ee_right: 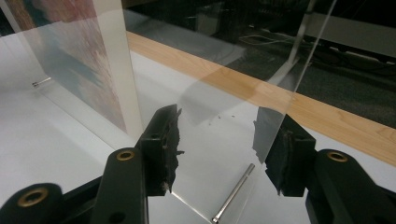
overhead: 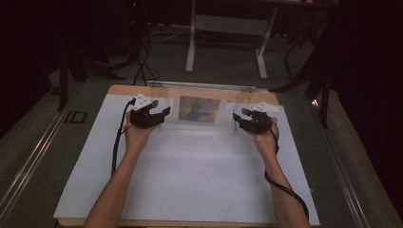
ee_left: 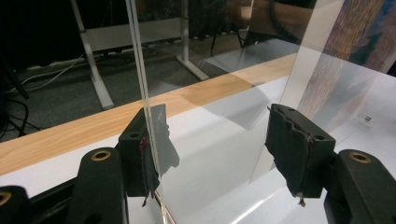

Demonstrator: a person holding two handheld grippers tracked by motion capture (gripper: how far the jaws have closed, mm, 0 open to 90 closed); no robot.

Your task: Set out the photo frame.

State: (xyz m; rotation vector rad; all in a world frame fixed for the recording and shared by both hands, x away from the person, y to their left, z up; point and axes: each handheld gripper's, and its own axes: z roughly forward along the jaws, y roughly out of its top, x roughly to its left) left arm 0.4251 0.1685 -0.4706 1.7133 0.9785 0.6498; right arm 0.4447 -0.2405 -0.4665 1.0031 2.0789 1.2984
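White table sheet (overhead: pixel 190 185) spreads nearest, and a clear acrylic photo frame (overhead: pixel 199 110) stands upright near its far edge. Left gripper (overhead: pixel 154 113) and right gripper (overhead: pixel 242 118) each straddle one side edge of the frame, jaws wide, gripping nothing. Beside the right jaws lies a small metal pin (ee_right: pixel 232 193).

A dim lab or recording studio: black curtains (overhead: pixel 366 95) surround a wood-edged counter (overhead: pixel 190 90) topped with white board, cables (overhead: pixel 140 61) trail over grey carpet, and a white-legged adjustable desk (overhead: pixel 228 28) stands behind
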